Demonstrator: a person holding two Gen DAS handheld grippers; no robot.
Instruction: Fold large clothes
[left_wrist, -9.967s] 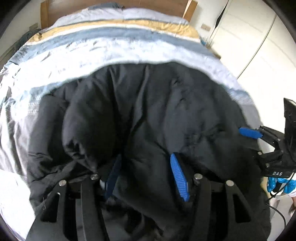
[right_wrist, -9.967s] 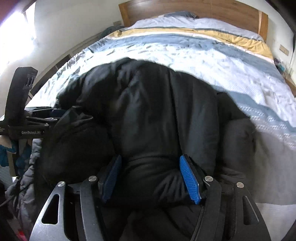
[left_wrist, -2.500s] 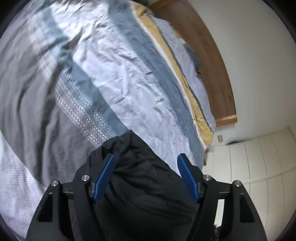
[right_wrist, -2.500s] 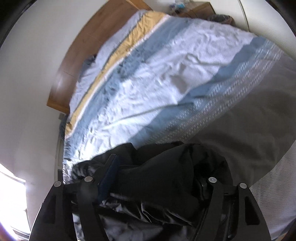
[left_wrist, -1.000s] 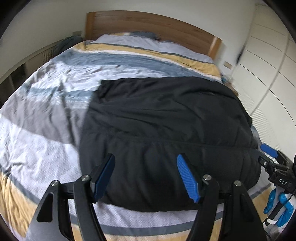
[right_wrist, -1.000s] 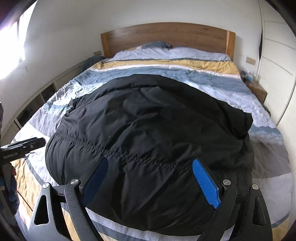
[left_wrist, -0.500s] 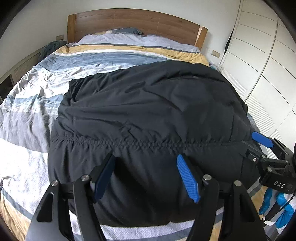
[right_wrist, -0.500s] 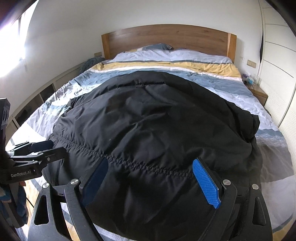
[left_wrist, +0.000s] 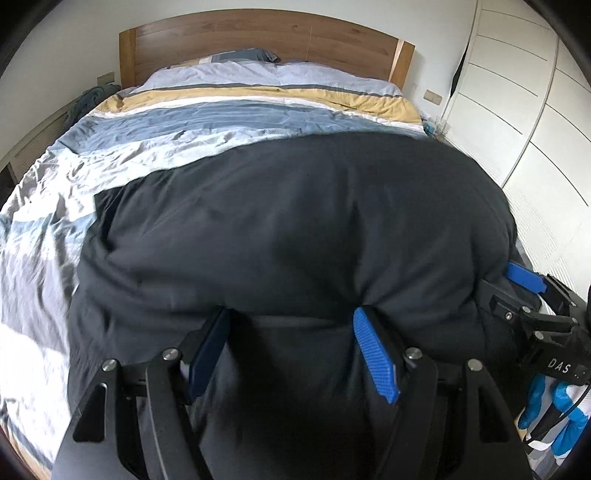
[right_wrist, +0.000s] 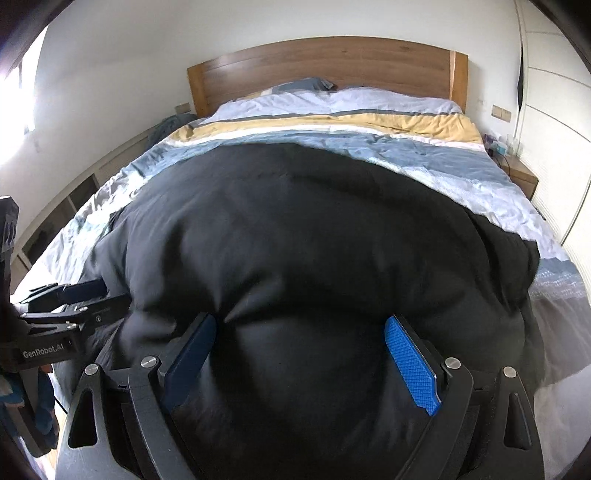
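A large black padded jacket (left_wrist: 295, 229) lies spread over the near half of the bed, also in the right wrist view (right_wrist: 314, 240). My left gripper (left_wrist: 291, 343) stands wide open with the jacket's near hem bulging between its blue pads. My right gripper (right_wrist: 299, 350) is wide open too, with jacket fabric filling the gap. Each gripper shows in the other's view: the right one (left_wrist: 532, 295) at the jacket's right edge, the left one (right_wrist: 74, 299) at its left edge.
The bed has a striped blue, white and yellow duvet (left_wrist: 221, 122) and a wooden headboard (right_wrist: 332, 70). White wardrobe doors (left_wrist: 535, 110) run along the right side. A bedside table (right_wrist: 521, 177) stands at the far right.
Both grippers have moved forward and down onto the jacket's near hem. The fabric now bulges up between the open jaws, where before the jacket lay flat beyond them.
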